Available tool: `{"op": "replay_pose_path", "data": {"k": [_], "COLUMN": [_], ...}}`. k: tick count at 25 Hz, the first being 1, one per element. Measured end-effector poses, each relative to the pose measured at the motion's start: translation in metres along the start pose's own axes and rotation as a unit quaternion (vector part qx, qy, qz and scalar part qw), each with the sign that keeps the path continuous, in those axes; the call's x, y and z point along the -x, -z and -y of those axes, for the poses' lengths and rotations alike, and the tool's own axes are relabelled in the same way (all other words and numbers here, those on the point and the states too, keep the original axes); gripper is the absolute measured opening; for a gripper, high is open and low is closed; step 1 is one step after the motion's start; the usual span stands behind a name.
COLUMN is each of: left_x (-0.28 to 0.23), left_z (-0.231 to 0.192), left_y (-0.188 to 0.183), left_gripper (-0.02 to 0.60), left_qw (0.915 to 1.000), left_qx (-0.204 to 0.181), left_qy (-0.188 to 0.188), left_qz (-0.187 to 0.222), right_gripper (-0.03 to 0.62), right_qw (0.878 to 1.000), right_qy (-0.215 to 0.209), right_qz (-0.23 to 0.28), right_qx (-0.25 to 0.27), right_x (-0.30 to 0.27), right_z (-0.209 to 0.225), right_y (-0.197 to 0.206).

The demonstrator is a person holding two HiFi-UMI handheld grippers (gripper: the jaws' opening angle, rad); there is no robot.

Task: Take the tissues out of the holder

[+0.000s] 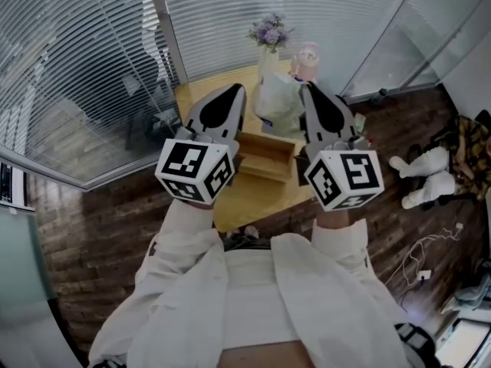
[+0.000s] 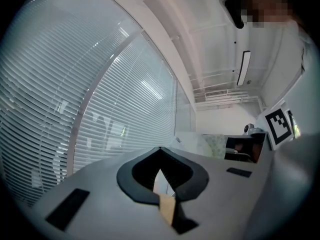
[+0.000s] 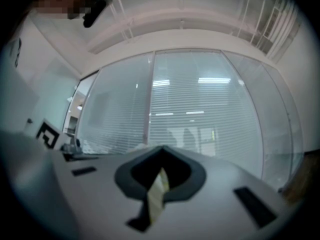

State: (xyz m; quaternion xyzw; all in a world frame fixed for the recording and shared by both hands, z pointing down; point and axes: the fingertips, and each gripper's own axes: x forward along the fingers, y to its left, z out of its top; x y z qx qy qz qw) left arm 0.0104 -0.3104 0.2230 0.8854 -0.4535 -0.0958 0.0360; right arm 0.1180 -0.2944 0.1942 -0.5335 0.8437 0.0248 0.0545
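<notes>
Hovering above wooden holder (image 1: 266, 157): L hand-held gripper (image 1: 233, 92), R hand-held gripper (image 1: 311, 92), both w/ jaws together, nothing between.

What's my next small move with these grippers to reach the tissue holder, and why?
Probably tip both down toward the wooden box on the table: left gripper and right gripper point upward, jaws together and empty, their views showing mostly blinds and ceiling.
</notes>
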Motion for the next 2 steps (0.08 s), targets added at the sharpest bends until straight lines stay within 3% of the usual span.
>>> {"op": "replay_pose_path", "data": {"k": [2], "left_x": [-0.0007], "left_z": [0.0002], "left_y": [0.0009], "left_gripper": [0.008], "left_qw": [1.0], "left_qx": [0.0], "left_qy": [0.001], "left_qz": [-0.002], "right_gripper": [0.014], "right_qw": [1.0], "right_qy": [-0.002], "right_qz": [0.001], "right_qx": [0.002], "right_x": [-0.0006], "right_z": [0.0004], "right_y": [-0.0009]}}
